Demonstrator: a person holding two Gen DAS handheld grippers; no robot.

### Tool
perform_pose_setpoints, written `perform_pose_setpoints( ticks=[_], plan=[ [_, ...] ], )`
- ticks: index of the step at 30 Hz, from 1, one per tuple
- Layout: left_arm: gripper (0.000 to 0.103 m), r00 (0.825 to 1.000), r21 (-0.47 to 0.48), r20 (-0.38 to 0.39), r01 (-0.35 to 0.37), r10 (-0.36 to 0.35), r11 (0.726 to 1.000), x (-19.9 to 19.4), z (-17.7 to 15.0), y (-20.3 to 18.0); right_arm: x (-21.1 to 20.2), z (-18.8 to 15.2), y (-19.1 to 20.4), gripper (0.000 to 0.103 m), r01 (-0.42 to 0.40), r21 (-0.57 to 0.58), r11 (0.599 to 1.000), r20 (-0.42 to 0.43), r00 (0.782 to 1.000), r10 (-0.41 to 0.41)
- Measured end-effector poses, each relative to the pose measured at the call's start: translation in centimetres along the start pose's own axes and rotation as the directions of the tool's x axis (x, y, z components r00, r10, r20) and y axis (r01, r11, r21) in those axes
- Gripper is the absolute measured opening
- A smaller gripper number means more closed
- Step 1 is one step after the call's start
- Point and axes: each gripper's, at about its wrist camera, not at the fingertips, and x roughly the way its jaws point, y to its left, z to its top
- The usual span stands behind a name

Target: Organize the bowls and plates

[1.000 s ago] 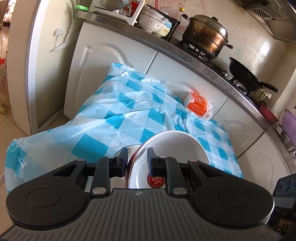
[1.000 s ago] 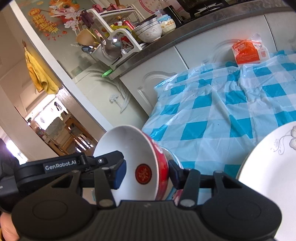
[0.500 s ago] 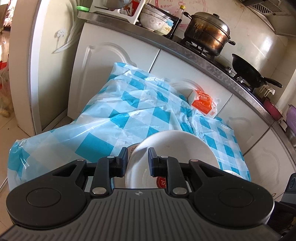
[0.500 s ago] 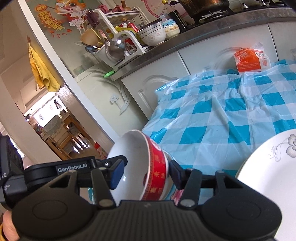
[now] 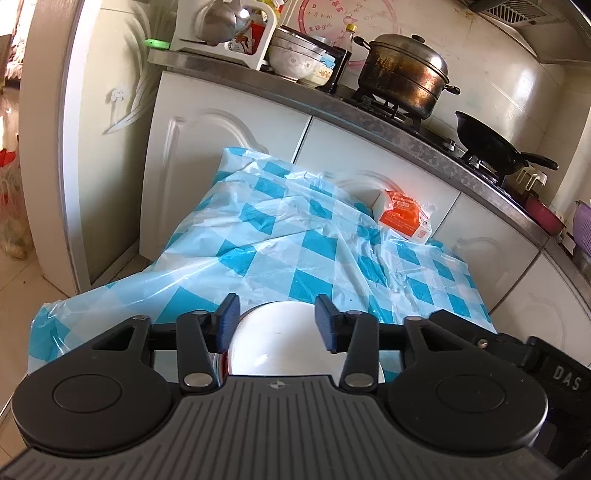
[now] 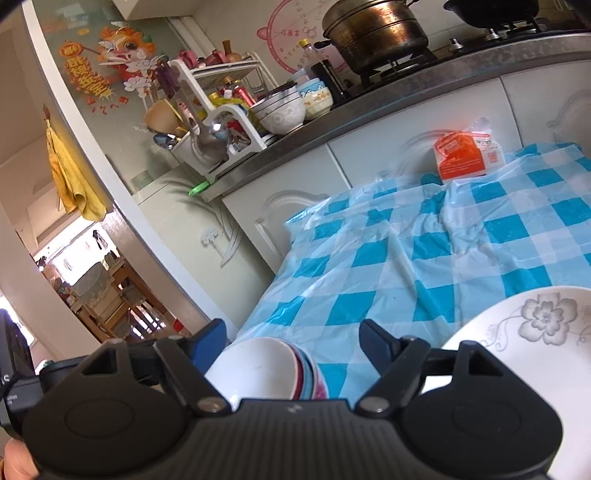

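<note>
Both grippers, left gripper [image 5: 277,323] and right gripper [image 6: 291,339], are opening, nothing clamped. The white ceramic bowl [image 6: 258,369] looks nested on the stack right below them. The floral white plate [image 6: 524,354] beside the right gripper still needs sorting, I'd say.

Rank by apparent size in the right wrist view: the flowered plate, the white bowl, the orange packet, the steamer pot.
1. flowered plate, cut off by the frame edge, nearest the camera
2. white bowl, partly hidden by the gripper body
3. steamer pot
4. orange packet

Plate and bowl look large partly through nearness.

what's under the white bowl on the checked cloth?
The white bowl sits nested on a stack: red and pale blue bowl rims show beneath its edge in the right wrist view. How many bowls, and the blue-and-white checked plastic cloth directly beneath, are hidden.
</note>
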Motion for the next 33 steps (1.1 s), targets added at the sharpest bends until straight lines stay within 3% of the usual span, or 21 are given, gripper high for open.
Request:
perform_pose_setpoints(
  ticks=[8, 15, 19, 22, 26, 33],
  plan=[
    [0.078, 0.994, -0.004, 0.086, -0.063, 0.064, 0.998, -1.3, -0.6, 1.0, -3.3, -1.1, -1.2, 0.090, 0.009, 0.025, 1.000, -0.007, 1.000, -0.009],
    [0.098, 0.982, -0.017, 0.177, -0.071, 0.073, 0.997, -2.4, -1.6, 1.8, -8.3, -4.0, -3.2, 0.091, 0.092, 0.023, 0.995, -0.005, 0.996, -0.092],
    [0.099, 0.975, -0.016, 0.216, -0.045, 0.047, 0.999, -2.1, -1.7, 1.4, -10.4, -6.1, -4.5, 0.089, 0.134, 0.034, 0.990, -0.049, 0.990, -0.132],
    [0.099, 0.973, -0.014, 0.229, -0.031, 0.034, 0.999, -1.3, -1.9, 1.0, -12.1, -6.6, -4.1, 0.088, 0.145, -0.008, 0.989, -0.017, 0.989, -0.145],
    [0.099, 0.966, 0.008, 0.256, -0.034, 0.031, 0.999, -0.3, -2.3, 0.8, -12.2, -7.0, -3.6, 0.089, 0.129, -0.025, 0.991, -0.043, 0.991, -0.130],
    [0.099, 0.963, 0.008, 0.269, -0.025, 0.022, 1.000, 1.7, -2.4, 0.8, -12.7, -6.7, -4.9, 0.092, 0.183, -0.007, 0.983, 0.015, 0.983, -0.183]
  ],
)
